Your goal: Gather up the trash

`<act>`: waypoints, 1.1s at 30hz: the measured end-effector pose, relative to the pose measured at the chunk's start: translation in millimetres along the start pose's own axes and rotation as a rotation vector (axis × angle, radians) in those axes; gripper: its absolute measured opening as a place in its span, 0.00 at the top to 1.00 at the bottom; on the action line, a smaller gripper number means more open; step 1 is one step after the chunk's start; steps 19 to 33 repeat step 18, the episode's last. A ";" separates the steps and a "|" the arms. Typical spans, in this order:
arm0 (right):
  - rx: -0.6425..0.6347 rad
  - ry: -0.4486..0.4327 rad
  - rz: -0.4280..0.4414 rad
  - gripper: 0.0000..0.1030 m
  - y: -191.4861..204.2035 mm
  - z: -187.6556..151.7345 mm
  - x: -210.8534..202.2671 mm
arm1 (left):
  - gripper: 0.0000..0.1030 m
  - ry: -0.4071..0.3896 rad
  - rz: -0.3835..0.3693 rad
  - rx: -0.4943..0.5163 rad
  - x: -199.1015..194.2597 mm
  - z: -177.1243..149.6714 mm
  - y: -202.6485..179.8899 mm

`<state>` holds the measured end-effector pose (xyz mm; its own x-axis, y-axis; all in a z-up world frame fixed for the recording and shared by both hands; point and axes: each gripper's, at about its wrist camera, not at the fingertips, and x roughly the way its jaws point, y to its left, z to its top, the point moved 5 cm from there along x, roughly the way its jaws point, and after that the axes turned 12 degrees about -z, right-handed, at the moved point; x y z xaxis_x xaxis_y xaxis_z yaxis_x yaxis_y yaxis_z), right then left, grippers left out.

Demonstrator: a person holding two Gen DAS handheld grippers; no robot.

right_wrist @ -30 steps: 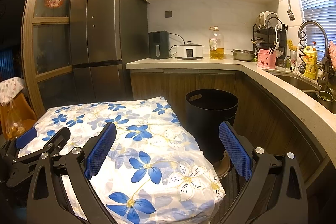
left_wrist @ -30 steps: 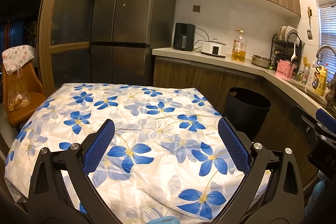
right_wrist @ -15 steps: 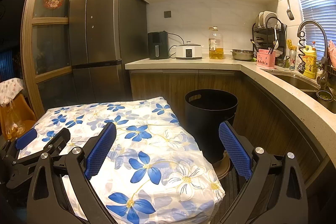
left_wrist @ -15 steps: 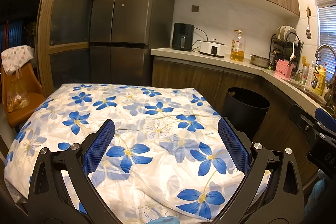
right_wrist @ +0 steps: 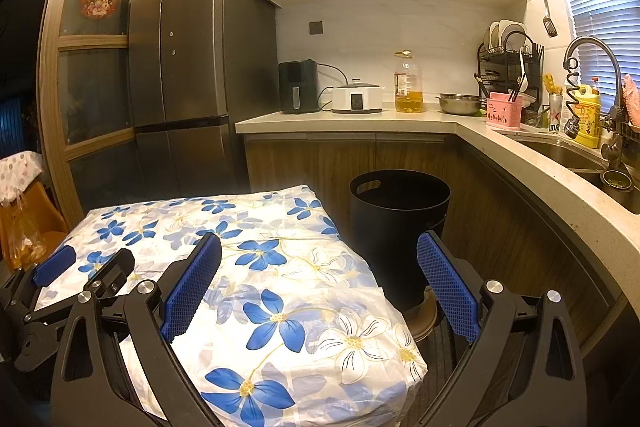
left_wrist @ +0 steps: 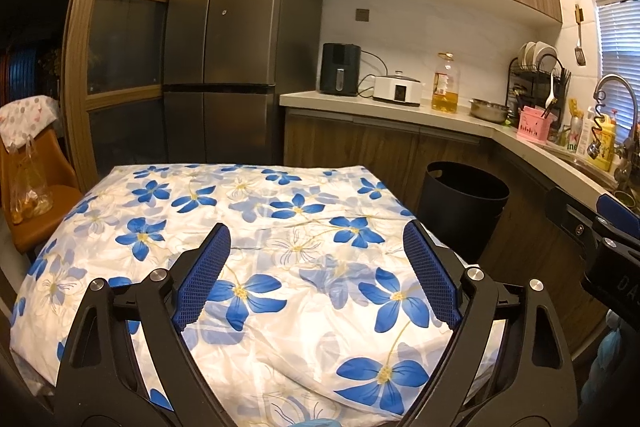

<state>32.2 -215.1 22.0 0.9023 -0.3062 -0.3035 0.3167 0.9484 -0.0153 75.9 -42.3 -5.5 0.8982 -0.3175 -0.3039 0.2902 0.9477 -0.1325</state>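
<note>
A black trash bin (left_wrist: 466,205) stands on the floor to the right of a table with a blue-flower cloth (left_wrist: 256,223); it also shows in the right wrist view (right_wrist: 398,227). My left gripper (left_wrist: 316,275) is open and empty above the table's near half. My right gripper (right_wrist: 320,287) is open and empty over the table's right corner (right_wrist: 304,307), with the bin just beyond it. No loose trash shows on the cloth. The right gripper's edge shows in the left wrist view (left_wrist: 600,239), and the left gripper's edge in the right wrist view (right_wrist: 72,283).
A grey fridge (left_wrist: 236,39) stands behind the table. A counter (right_wrist: 360,121) with an air fryer, cooker, oil bottle (right_wrist: 408,83) and dish rack runs right to a sink (right_wrist: 568,155). An orange chair (left_wrist: 36,195) with a plastic bag stands at left.
Both views have shifted only very slightly. Both grippers stay open and empty.
</note>
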 end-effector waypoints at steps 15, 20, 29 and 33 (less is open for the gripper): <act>0.017 0.006 -0.012 0.08 -0.3 0.6 -1.3 | 0.06 -0.004 0.007 -0.005 -2.7 -2.8 3.6; 0.020 0.005 -0.014 0.06 -1.0 0.2 -1.3 | 0.06 -0.002 0.008 -0.014 -2.6 -3.2 5.6; 0.020 0.005 -0.014 0.06 -1.0 0.2 -1.3 | 0.06 -0.002 0.008 -0.014 -2.6 -3.2 5.6; 0.020 0.005 -0.014 0.06 -1.0 0.2 -1.3 | 0.06 -0.002 0.008 -0.014 -2.6 -3.2 5.6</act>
